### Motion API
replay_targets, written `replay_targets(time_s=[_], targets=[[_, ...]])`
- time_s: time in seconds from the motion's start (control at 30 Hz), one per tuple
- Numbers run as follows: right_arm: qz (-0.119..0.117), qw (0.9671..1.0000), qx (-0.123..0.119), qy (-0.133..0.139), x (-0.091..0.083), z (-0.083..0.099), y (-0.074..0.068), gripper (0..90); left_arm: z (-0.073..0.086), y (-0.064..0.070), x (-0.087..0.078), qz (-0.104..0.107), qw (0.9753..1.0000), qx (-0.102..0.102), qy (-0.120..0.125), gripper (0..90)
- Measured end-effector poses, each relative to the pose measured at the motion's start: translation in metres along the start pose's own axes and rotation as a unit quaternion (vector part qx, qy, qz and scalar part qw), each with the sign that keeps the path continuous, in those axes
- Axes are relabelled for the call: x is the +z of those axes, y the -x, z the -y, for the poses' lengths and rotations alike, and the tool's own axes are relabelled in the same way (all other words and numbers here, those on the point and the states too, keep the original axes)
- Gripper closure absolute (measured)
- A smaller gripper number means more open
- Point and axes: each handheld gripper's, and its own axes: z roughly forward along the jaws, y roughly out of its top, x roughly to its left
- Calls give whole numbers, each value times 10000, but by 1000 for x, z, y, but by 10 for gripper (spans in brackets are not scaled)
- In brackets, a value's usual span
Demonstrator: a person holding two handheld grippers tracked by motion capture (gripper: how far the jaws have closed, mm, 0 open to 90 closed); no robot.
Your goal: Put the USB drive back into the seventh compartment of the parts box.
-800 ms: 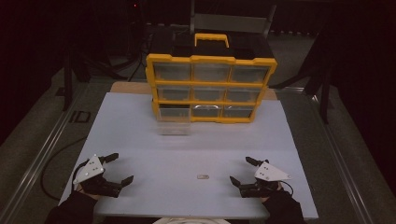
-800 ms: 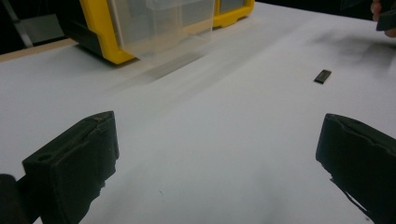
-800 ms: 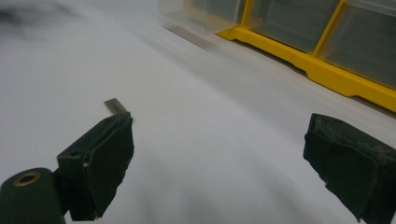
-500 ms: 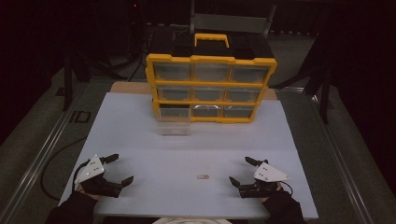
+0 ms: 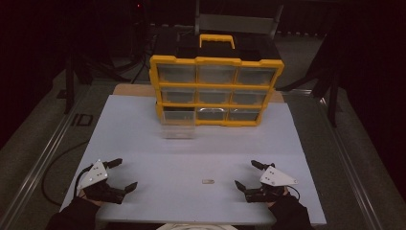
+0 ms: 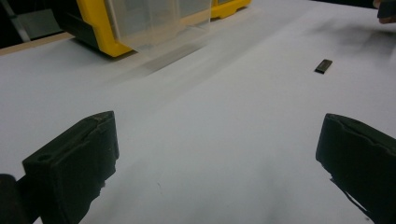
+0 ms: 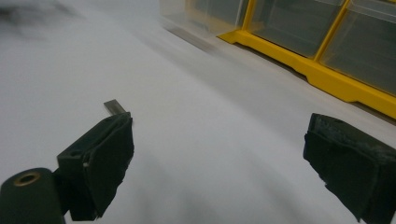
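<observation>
The white surface (image 5: 143, 129) is the biggest thing here. It is a flat board, and it reaches from the person's side to the far end.

At the far end stands a yellow box (image 5: 216, 91) with nine clear drawers in three rows. It has a yellow handle on top. The bottom left drawer (image 5: 177, 125) is pulled out toward the person and sticks out over the surface. In the left claw view the box (image 6: 98, 28) is at the top left, and the pulled-out drawer (image 6: 154, 21) looks see-through. In the right claw view the box (image 7: 327, 51) runs along the top right.

The left claw (image 5: 118, 175) rests low at the near left corner of the surface, held by a gloved hand. Its two black jaws are wide apart and hold nothing. In its own view the left claw (image 6: 217, 158) has bare white surface between the jaws.

The right claw (image 5: 248, 175) rests at the near right side, and it points to the left. Its jaws are wide apart too, and they hold nothing. The right claw (image 7: 219, 158) also sees bare surface between its jaws.

The smallest thing is a little flat piece (image 5: 208, 181). It lies on the surface between the two claws, nearer to the right one, and touches neither. In the left claw view the piece (image 6: 323, 66) lies far off to the right. In the right claw view the piece (image 7: 114, 107) peeks out just behind the left jaw.
</observation>
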Motion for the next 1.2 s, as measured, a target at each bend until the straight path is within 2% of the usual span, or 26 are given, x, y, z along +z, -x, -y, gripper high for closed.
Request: replay_targets(time_s=[0.3,0.47,0.53,0.7,1.07,1.2], targets=[[-41,10000,-14,-6,1,-1,-1,87,-6,2,-4,-66,10000,21,-9,0],[-47,10000,-13,11,1,-1,-2,87,-15,1,-2,-2,10000,12,-23,0],[-46,10000,-17,2,1,-1,-2,87,-20,2,-2,90,10000,-31,25,0],[-23,10000,15,4,0,-1,-1,87,-35,5,0,98,9998,172,9,0],[-43,10000,5,9,1,-1,-1,87,-57,4,6,315,9985,336,-279,0],[-59,10000,23,28,0,-1,-1,87,-67,4,9,398,9980,384,-311,0]])
